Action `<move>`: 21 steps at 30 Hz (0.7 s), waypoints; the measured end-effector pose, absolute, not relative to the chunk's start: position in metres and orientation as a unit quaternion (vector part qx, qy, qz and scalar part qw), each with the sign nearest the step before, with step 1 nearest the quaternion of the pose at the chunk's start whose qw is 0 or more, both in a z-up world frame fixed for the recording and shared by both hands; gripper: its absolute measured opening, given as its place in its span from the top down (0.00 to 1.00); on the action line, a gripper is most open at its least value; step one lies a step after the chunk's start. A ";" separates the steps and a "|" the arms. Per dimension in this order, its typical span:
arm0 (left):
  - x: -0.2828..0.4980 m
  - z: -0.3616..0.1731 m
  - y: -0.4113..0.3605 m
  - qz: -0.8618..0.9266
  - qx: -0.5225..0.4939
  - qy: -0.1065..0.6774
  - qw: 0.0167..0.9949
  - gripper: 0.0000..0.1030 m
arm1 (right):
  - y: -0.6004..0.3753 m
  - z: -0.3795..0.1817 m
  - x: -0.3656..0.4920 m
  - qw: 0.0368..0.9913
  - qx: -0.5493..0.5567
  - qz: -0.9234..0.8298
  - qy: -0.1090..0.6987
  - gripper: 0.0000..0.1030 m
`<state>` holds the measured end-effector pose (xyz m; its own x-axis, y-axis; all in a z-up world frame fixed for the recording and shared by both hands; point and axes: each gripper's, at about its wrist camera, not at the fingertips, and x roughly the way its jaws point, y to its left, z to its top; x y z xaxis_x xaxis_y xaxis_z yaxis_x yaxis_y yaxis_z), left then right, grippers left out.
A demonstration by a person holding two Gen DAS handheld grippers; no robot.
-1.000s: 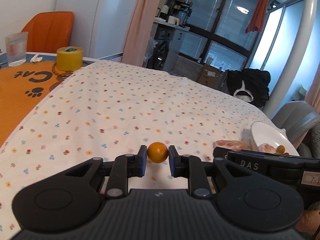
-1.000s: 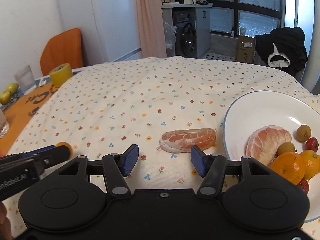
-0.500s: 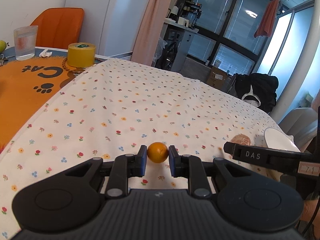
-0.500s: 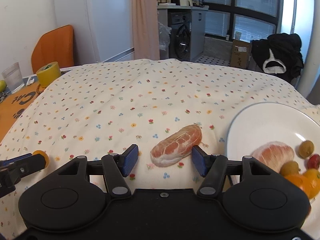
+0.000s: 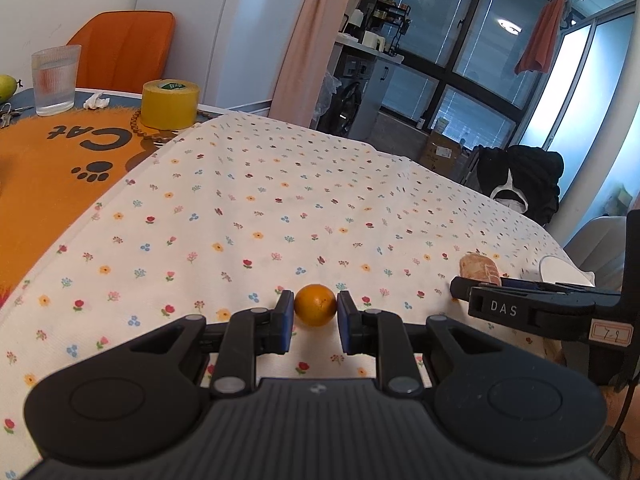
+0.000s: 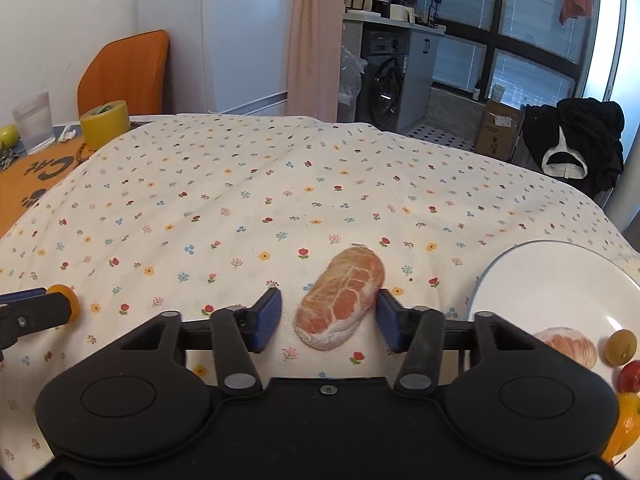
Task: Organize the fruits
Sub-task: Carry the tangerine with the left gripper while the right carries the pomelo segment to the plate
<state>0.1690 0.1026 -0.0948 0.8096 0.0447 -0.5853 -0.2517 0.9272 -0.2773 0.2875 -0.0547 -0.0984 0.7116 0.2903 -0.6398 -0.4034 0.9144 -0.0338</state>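
Observation:
A small orange [image 5: 315,309] sits pinched between the blue pads of my left gripper [image 5: 315,305], which is shut on it just above the floral tablecloth. The same orange [image 6: 66,298] shows at the left edge of the right wrist view. A peeled pink citrus segment [image 6: 340,300] lies on the cloth between the fingers of my right gripper [image 6: 328,305], which is open; the right pad is close against it, the left pad stands apart. To the right, a white plate [image 6: 540,280] holds another peeled segment [image 6: 568,346], a small yellowish fruit [image 6: 620,346], a red fruit [image 6: 630,374] and an orange [image 6: 626,428].
At the far left lie an orange cat mat [image 5: 48,168], a yellow tape roll [image 5: 170,104], a glass of water [image 5: 56,80] and a green fruit [image 5: 6,86]. An orange chair [image 5: 124,48] stands behind them. The table edge drops off past the plate.
My right gripper has moved forward and turned left, so the peeled segment now lies between its fingers instead of ahead of them. My left gripper has shifted while still holding the small orange.

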 end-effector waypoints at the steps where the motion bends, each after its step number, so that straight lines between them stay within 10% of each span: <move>1: 0.169 -0.094 0.102 0.079 -0.173 0.298 0.935 0.79 | -0.054 -0.099 0.288 0.921 -0.091 0.189 0.328 0.56; 21: 0.160 -0.080 0.083 0.069 -0.157 0.290 0.941 0.79 | -0.069 -0.084 0.254 0.907 -0.072 0.267 0.317 0.64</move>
